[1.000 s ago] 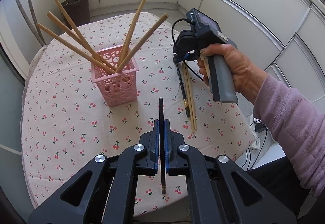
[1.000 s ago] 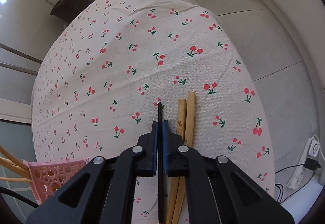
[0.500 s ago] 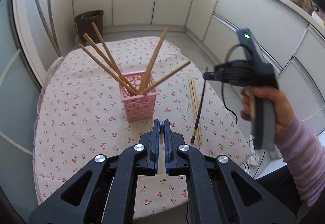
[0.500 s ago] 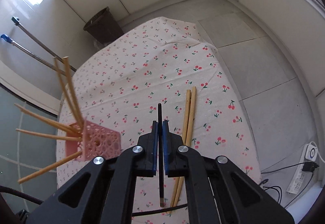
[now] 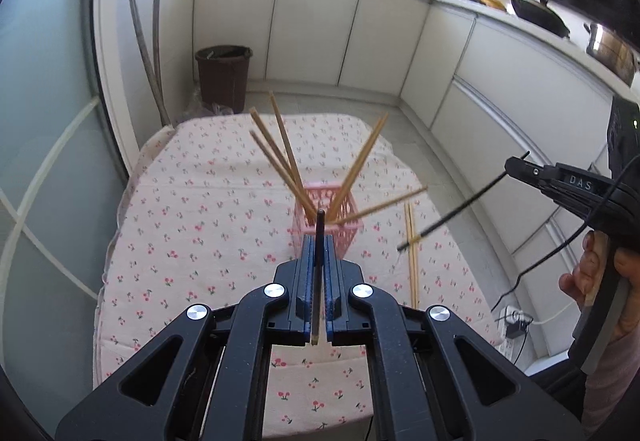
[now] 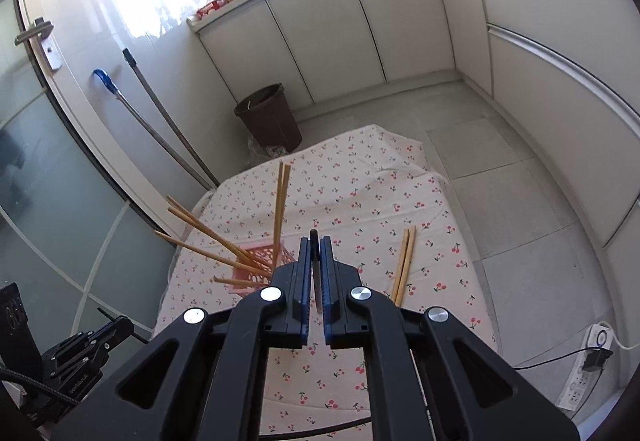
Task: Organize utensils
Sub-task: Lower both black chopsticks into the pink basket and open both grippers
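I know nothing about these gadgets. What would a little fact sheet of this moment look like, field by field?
Setting: kitchen, table with a cherry-print cloth
Left gripper: shut on a dark chopstick
Right gripper: shut on another dark chopstick, held in the air above the table
Pink basket: upright on the cloth, holding several wooden chopsticks that fan outward
Left on the cloth: two wooden chopsticks lying side by side, to the right of the basket
Background: brown bin on the floor, white cabinets
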The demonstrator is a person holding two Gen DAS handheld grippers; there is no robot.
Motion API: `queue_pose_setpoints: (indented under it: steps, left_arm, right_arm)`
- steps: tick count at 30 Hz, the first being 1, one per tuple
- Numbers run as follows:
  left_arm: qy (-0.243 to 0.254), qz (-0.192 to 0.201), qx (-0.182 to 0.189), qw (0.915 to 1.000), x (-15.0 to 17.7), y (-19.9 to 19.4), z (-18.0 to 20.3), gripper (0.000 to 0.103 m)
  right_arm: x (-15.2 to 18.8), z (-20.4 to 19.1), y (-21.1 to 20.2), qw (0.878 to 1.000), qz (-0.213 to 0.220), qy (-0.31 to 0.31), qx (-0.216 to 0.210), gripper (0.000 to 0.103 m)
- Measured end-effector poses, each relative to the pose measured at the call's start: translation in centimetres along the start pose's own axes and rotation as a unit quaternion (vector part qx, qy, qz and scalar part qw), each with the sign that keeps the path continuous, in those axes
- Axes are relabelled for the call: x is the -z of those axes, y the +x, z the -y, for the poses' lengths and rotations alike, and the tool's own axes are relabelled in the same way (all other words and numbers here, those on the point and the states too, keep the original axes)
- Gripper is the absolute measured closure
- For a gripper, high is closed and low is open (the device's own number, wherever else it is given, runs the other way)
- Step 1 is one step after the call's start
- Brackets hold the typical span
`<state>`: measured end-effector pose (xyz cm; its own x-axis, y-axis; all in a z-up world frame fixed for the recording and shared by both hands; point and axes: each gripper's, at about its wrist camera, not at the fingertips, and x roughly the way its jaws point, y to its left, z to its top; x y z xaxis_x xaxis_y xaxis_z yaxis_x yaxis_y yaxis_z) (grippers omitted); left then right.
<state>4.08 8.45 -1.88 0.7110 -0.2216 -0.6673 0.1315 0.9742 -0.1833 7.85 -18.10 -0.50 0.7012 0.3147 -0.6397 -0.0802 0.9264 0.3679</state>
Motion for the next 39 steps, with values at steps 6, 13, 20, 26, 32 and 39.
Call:
queue_pose_setpoints:
  steps: [6, 13, 20, 26, 32, 39]
  left_arm:
    - [-0.006, 0.060, 0.001, 0.9982, -4.7, -1.9, 0.9, 0.099]
    - [-0.005, 0.100, -0.012, 0.9949, -9.3, -0.1, 2.4, 0.099]
    - [-0.014, 0.091, -0.043, 0.9949, -10.3, 3.6, 1.8, 0.098]
    - [-0.044, 0.077, -0.019, 0.9959, -10.6, 1.4, -0.6, 0.090]
    - [-0.093, -0.051, -0.010, 0.9943, -5.6, 6.0, -2.7, 0.065]
    - [-0.283, -0.167, -0.032, 0.9441, 0.2, 14.0, -11.7, 0.046]
  right_arm:
    - [-4.0, -1.2, -2.4, 0.998, 0.047, 0.000, -0.034, 0.098]
    - [-8.7, -3.6, -2.6, 0.994, 0.092, -0.014, -0.055, 0.098]
    - [-10.0, -5.3, -0.8, 0.993, 0.098, -0.028, -0.058, 0.098]
    - [-10.0, -5.2, -0.7, 0.993, 0.099, -0.023, -0.063, 0.098]
    - [-9.6, -4.4, -2.4, 0.992, 0.112, -0.020, -0.062, 0.098]
    - [-9.5, -2.7, -1.9, 0.993, 0.095, 0.008, -0.068, 0.098]
